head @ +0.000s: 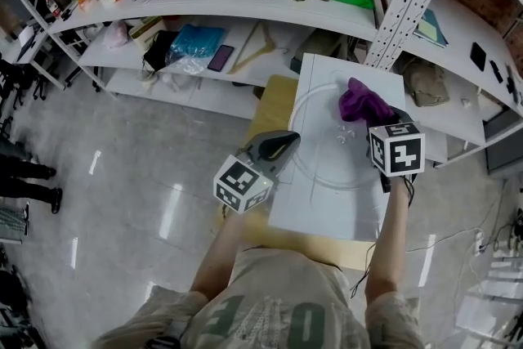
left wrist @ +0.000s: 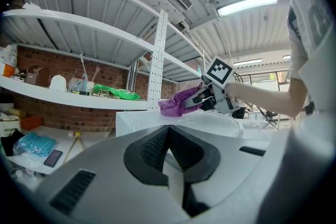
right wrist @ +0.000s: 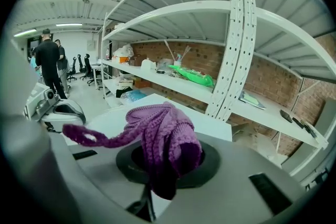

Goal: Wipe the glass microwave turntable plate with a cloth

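With cloth (right wrist: 163, 134) pinched in right gripper (right wrist: 168, 165), press flat, sweep circles inward from one o'clock on the plate (head: 327, 155); brace nine o'clock edge with closed, empty left gripper (head: 282, 145).

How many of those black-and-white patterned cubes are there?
2: one on the left gripper, by the white board's left edge; one on the right gripper, which grips the purple cloth.

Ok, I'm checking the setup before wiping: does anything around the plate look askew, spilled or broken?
Nothing stands out. The glass plate lies flat on the white board, with no crack or spill that shows. The purple cloth is bunched in the right gripper over the plate's far side.
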Demonstrator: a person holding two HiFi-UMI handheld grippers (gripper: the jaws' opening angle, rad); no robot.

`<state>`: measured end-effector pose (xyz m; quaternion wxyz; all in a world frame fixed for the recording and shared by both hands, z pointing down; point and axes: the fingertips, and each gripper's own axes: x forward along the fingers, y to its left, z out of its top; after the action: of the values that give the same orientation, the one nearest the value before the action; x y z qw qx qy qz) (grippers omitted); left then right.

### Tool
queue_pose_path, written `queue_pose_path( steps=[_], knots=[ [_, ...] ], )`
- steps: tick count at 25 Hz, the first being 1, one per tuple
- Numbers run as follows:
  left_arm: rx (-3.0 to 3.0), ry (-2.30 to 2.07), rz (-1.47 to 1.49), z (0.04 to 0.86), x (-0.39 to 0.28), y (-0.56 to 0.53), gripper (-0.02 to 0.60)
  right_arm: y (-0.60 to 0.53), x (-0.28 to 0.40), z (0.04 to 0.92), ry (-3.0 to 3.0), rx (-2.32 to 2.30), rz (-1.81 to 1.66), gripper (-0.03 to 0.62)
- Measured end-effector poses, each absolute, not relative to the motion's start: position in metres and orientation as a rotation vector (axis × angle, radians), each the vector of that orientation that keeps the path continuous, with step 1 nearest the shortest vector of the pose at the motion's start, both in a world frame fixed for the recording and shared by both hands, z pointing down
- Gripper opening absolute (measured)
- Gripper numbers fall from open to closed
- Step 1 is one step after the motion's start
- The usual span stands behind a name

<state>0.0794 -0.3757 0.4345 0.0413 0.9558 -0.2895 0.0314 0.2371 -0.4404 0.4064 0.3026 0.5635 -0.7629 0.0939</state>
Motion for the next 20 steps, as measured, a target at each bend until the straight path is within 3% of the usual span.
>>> queue_pose_path(
  steps=[20],
  knots=[
    [2.911, -0.917, 0.122, 0.436, 0.077, -0.377, -0.003, -0.342, 0.279, 0.403, -1.969, 1.612, 0.258, 0.051]
  ],
)
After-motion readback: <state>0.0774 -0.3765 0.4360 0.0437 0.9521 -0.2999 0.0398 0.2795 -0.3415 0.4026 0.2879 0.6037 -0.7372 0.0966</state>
